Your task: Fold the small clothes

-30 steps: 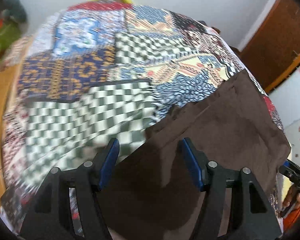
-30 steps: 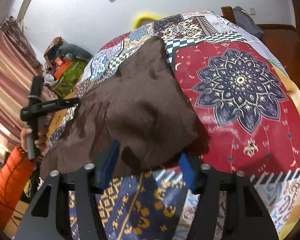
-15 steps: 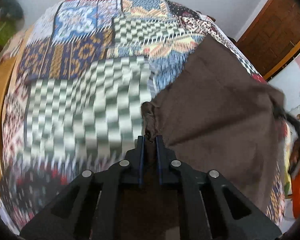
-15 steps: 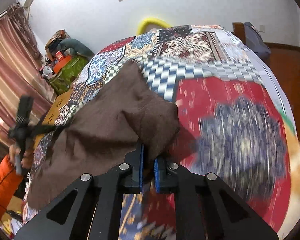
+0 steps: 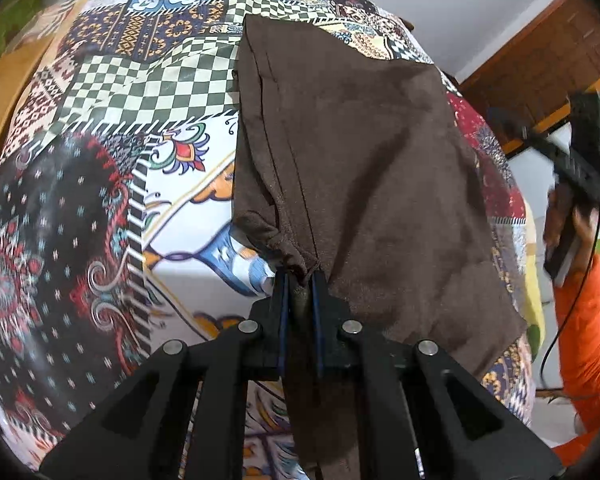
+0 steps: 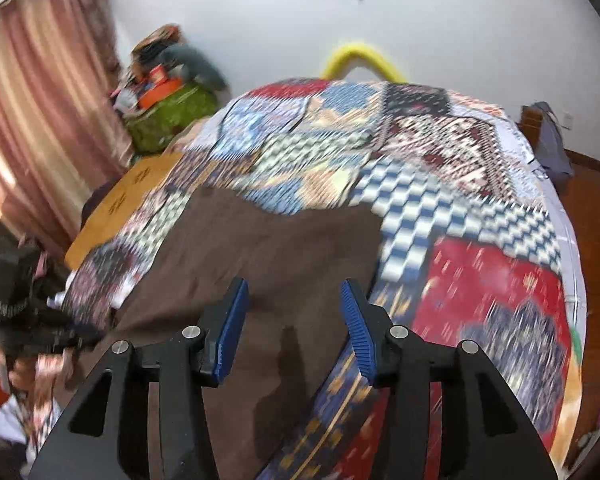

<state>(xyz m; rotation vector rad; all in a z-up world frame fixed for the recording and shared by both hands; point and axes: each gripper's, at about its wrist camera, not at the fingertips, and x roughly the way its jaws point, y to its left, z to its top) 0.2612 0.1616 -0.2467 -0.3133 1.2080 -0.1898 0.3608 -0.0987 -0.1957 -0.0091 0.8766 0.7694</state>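
A brown garment (image 5: 364, 152) lies spread on the patchwork bedspread (image 5: 100, 184), folded along its left side. My left gripper (image 5: 299, 276) is shut on a bunched edge of it, and the cloth hangs down between the fingers. In the right wrist view the same brown garment (image 6: 268, 252) lies flat below my right gripper (image 6: 294, 296). Its jaws are opening, with nothing pinched between the blue pads (image 6: 232, 320). The right gripper (image 5: 580, 168) also shows far right in the left wrist view, held in a hand.
The bedspread (image 6: 480, 240) covers a bed with a yellow curved headboard piece (image 6: 360, 60) at the far end. A green bag with clutter (image 6: 168, 116) and a pink curtain (image 6: 40, 120) stand at the left. An orange sleeve (image 5: 580, 340) is at the right.
My left gripper closed on the garment's edge and dragged it sideways across the bed, laying it over. My right gripper pinched the garment, then let go and lifted.
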